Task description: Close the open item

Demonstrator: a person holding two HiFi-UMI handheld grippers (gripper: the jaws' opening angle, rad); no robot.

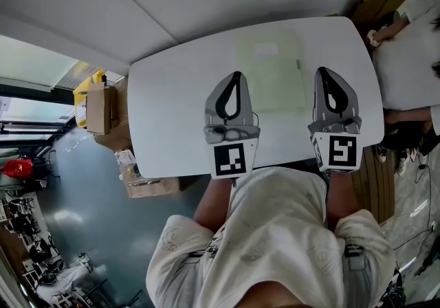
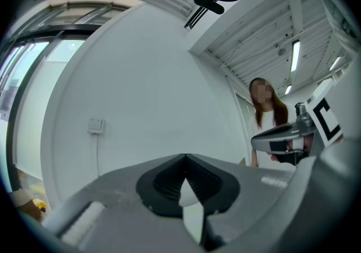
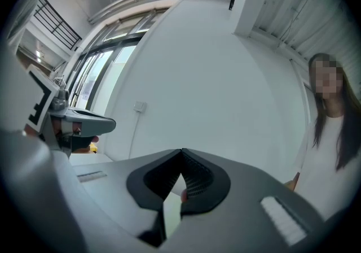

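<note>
Folder (image 1: 271,69), flat, pale-green, rectangular, lies on smooth white rounded counter (image 1: 172,107); left gripper (image 1: 237,77) and right gripper (image 1: 325,73) both clenched, empty.

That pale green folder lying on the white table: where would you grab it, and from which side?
Probably its right edge, near the small dark tab. The folder lies flat and thin on the table, so only an edge offers a pinch. The right gripper, currently shut, is nearest. It would need to open, then slide in low from the right.

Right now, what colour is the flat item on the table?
The flat item is pale green; head view.
</note>
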